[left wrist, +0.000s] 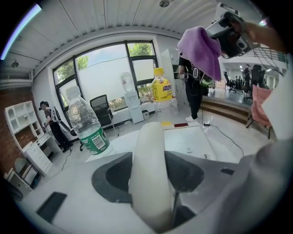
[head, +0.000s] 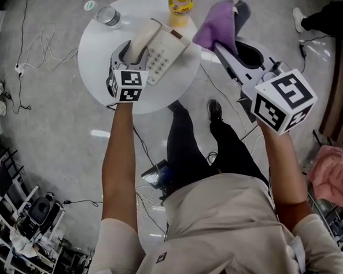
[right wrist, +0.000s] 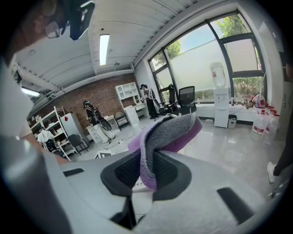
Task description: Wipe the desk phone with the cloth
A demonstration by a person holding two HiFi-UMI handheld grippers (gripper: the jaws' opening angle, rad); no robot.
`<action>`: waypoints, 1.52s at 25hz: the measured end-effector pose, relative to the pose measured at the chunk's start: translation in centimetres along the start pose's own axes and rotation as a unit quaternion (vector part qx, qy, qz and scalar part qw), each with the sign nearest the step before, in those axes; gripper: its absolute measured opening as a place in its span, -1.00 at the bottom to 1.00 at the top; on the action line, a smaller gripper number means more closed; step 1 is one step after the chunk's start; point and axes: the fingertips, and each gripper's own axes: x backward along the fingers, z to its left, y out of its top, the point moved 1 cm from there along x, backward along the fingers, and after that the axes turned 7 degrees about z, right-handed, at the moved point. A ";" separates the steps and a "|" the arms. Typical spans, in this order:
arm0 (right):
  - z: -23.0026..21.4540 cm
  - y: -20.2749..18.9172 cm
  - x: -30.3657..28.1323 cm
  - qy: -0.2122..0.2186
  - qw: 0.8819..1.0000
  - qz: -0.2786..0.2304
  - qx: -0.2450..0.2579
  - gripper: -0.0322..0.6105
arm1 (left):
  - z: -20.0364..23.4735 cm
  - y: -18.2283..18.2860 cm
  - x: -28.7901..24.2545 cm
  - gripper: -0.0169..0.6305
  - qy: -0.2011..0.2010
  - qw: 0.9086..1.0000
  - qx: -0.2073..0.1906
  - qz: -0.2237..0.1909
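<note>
The left hand-held gripper (head: 133,53) was clamped on the handset (head: 144,39) of the white desk phone (head: 169,52), which sat near the middle of the round white worktop (head: 96,48). The right hand-held gripper (head: 228,43) pinched a purple-and-grey cloth (head: 219,21), held above the worktop's right edge and clear of the phone. A clear water bottle (head: 108,17) stood at the far-left edge and a yellow bottle (head: 180,2) at the far edge.

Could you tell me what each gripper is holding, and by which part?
The left gripper grips the phone handset by its middle; the right gripper pinches the purple cloth by a fold.
</note>
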 end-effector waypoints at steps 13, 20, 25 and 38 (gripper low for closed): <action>1.2 -1.1 0.1 0.007 1.000 0.011 0.009 -0.76 | -0.2 -0.5 -1.2 -0.29 0.000 1.000 -0.008 -0.009; 2.4 -1.2 0.4 0.019 0.999 0.017 0.021 -0.76 | -0.9 -0.6 -0.5 -0.29 -0.020 1.000 -0.015 0.009; 3.8 -0.6 1.2 0.035 0.998 0.022 0.040 -0.76 | -0.5 0.4 1.5 -0.23 -0.009 1.000 -0.012 0.005; 6.0 1.5 4.2 0.073 0.994 0.020 0.084 -0.76 | 3.1 6.5 9.6 -0.16 0.062 0.997 0.003 -0.056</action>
